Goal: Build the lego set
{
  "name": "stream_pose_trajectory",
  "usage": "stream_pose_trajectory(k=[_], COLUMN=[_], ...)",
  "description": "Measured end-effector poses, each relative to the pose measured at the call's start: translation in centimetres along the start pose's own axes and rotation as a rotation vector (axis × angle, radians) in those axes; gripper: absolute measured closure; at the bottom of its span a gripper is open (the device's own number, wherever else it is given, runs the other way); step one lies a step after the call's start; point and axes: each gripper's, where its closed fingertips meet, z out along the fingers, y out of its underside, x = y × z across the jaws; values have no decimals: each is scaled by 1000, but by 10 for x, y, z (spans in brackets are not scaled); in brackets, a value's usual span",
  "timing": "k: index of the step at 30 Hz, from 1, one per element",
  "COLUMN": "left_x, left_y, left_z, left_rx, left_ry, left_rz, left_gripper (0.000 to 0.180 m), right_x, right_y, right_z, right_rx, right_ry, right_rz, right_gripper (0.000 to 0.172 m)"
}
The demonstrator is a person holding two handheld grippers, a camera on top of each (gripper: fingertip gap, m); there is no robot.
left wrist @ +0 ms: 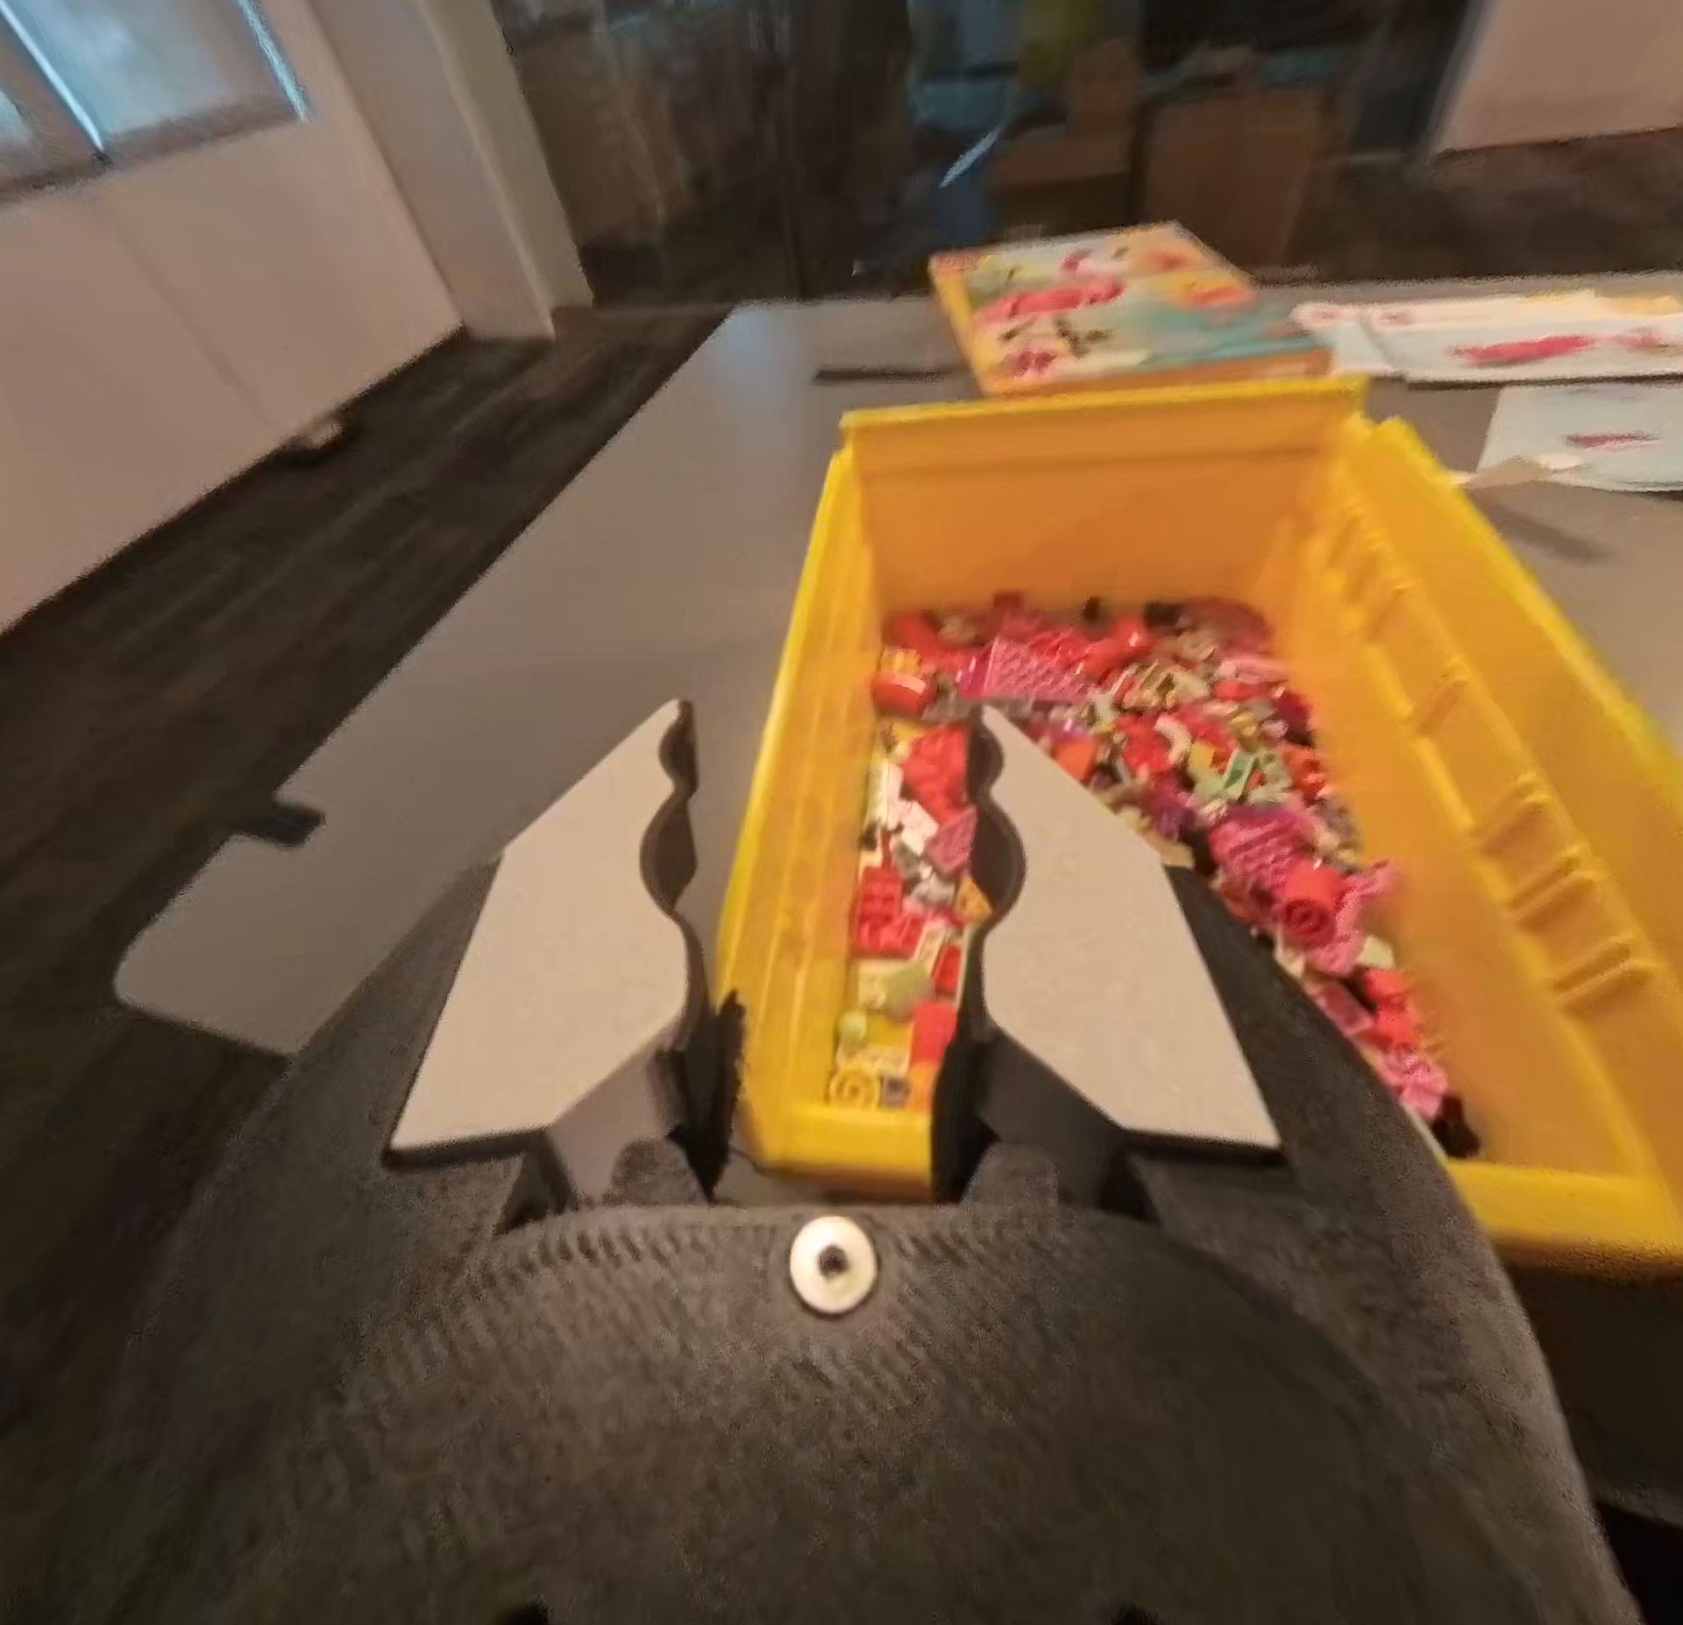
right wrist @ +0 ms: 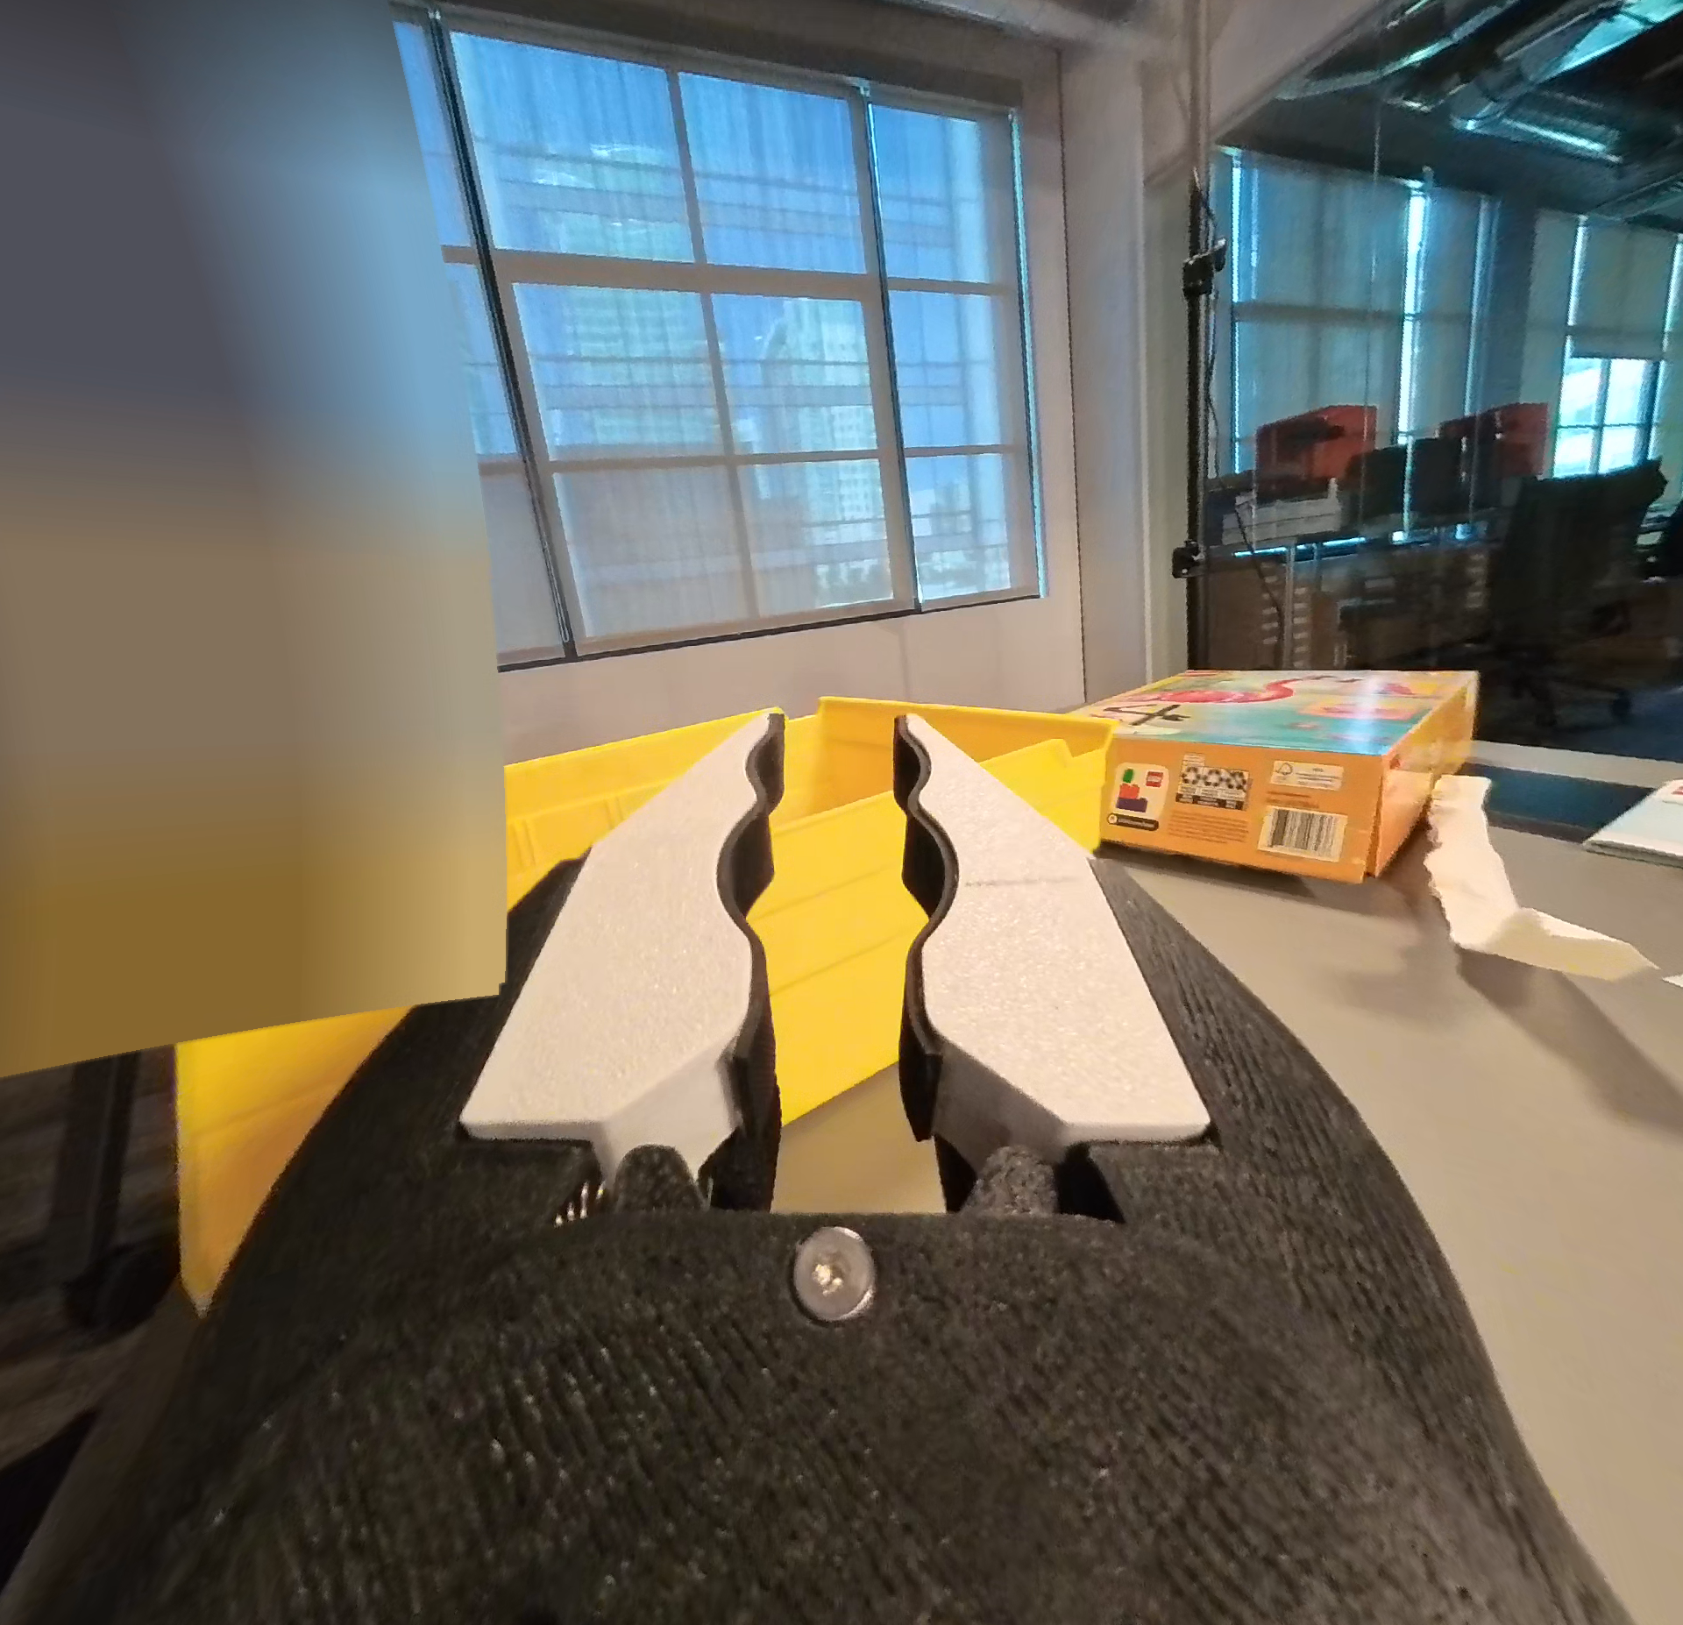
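Left hand-held gripper point(left wrist: 833, 725): jaws wide apart, gripping nothing, above near left wall of yellow bin point(left wrist: 1503, 835) containing toy bricks point(left wrist: 1184, 734). Right hand-held gripper point(right wrist: 838, 734): jaws apart, gripping nothing, beside bin on counter point(right wrist: 1457, 1126), near printed box point(right wrist: 1293, 762)

Each hand-held gripper, left point(left wrist: 833, 725) and right point(right wrist: 838, 734): black coarse-textured printed body, two pale grey wedge fingers point(left wrist: 565, 926) with wavy black inner pads, one silver screw point(left wrist: 831, 1264) centred on body.
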Motion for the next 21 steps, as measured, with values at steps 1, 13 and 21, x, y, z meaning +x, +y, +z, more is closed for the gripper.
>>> stream_pose_trajectory(k=[1, 13, 21], left_x=[-6, 23, 66], left_y=[11, 59, 63], left_z=[0, -18, -46], left_rx=[-47, -235, -256], left_ry=[7, 220, 292], left_rz=[-31, -80, 18], left_gripper=[116, 174, 167], right_x=[-1, -3, -4], right_y=[0, 3, 2], right_z=[0, 1, -7], right_rx=[0, 9, 24], right_ry=[0, 13, 53], right_rz=[-5, -17, -42], right_gripper=[150, 151, 155])
